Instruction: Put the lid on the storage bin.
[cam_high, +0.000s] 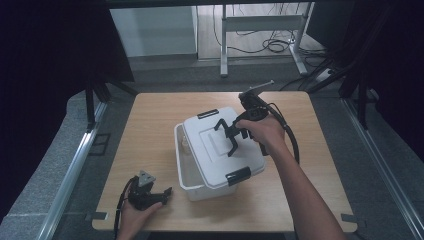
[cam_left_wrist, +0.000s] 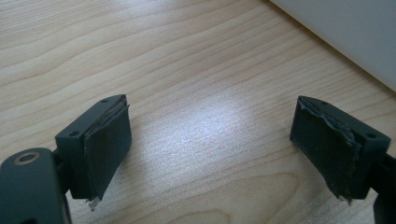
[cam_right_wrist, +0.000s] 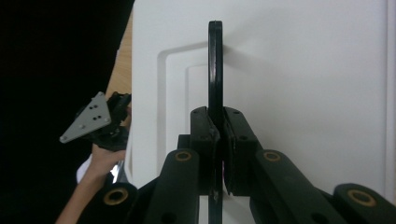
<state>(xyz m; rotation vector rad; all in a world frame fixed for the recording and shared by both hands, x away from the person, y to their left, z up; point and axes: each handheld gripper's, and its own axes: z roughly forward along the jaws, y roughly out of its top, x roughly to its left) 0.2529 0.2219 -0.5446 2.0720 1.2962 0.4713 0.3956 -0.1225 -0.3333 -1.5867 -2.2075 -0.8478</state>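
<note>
The right gripper (cam_right_wrist: 215, 154) pinches the black handle (cam_right_wrist: 215, 70) of the white lid (cam_high: 222, 145) lying askew on the box (cam_high: 192, 187) mid-table, the left gripper (cam_left_wrist: 210, 149) rests spread nearby, so lifting or seating the lid seems next.

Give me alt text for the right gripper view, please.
The right gripper has its fingers shut on the black handle of a white bin lid. At far left, a hand holds the left gripper.
</note>
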